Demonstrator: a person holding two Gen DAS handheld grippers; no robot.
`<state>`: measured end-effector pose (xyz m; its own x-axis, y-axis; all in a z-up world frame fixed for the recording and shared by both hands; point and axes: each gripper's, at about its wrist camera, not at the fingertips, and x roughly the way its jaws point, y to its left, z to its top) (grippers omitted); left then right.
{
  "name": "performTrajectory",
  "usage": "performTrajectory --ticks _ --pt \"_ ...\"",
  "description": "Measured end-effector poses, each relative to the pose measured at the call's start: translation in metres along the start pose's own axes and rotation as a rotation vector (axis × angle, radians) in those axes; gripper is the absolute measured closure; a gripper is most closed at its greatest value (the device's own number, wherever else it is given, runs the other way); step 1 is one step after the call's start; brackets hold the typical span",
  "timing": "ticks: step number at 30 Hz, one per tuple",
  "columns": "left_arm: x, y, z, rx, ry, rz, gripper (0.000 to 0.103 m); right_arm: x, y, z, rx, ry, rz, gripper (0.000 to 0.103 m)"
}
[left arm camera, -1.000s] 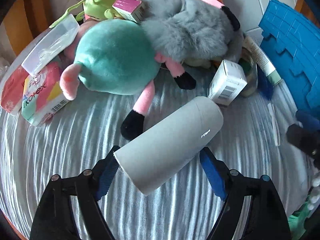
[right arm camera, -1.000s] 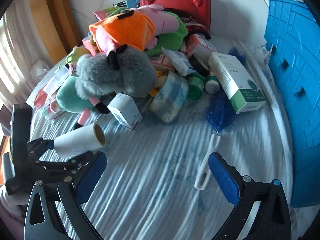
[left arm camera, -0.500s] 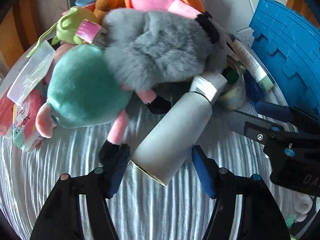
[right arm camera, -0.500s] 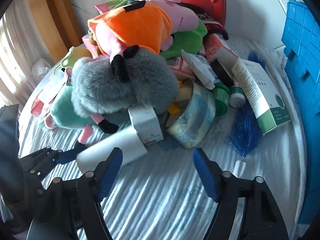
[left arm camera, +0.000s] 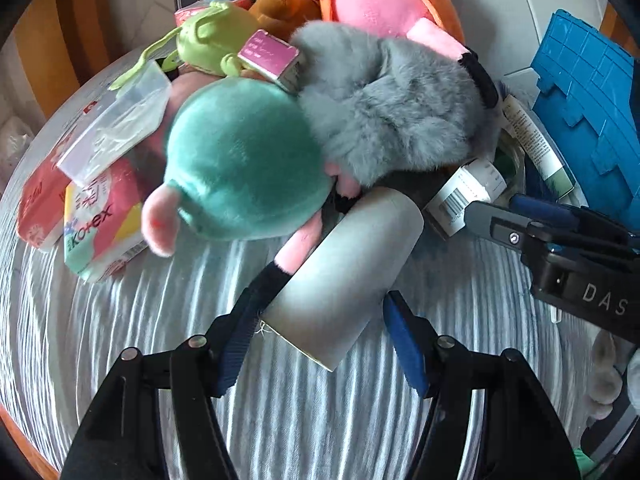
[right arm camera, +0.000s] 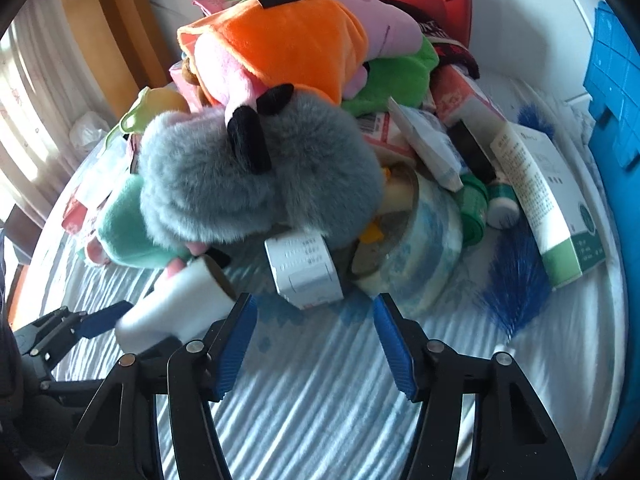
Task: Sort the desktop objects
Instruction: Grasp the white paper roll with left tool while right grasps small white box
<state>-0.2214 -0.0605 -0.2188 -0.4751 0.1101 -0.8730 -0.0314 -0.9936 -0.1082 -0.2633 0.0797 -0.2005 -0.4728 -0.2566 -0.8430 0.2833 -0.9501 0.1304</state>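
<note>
You are holding the grey roll (left arm camera: 344, 276) squeezed between your left gripper's (left arm camera: 320, 336) jaws. Your right gripper's (right arm camera: 314, 340) jaws are closing with nothing inside; the small white box (right arm camera: 306, 270) is sitting just ahead. A second ago, that box was farther off. Next, reach forward and pinch it.

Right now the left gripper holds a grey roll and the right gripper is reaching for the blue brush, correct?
Not the brush. In the right wrist view the right gripper, jaws closing, faces a small white box; the blue brush lies off to its side. The left gripper does hold the grey roll.
</note>
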Motion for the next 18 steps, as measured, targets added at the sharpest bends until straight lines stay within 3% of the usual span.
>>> performTrajectory --ticks 5,6,7,8,18 --pt "0.016 -0.011 0.023 0.017 -0.010 -0.042 0.040 0.008 0.010 0.004 -0.027 -0.006 0.015 0.043" --pt "0.019 -0.014 0.027 0.025 -0.007 -0.043 0.040 0.009 0.011 0.005 -0.029 -0.007 0.019 0.046" --pt "0.021 -0.015 0.030 0.029 -0.008 -0.041 0.042 0.011 0.012 0.006 -0.031 -0.006 0.014 0.062" --pt "0.022 -0.016 0.031 0.031 -0.009 -0.042 0.043 0.012 0.012 0.007 -0.032 -0.012 -0.001 0.067" --pt "-0.012 -0.022 0.009 0.018 -0.032 -0.085 0.052 -0.022 0.003 -0.009 -0.045 -0.018 0.018 0.069"
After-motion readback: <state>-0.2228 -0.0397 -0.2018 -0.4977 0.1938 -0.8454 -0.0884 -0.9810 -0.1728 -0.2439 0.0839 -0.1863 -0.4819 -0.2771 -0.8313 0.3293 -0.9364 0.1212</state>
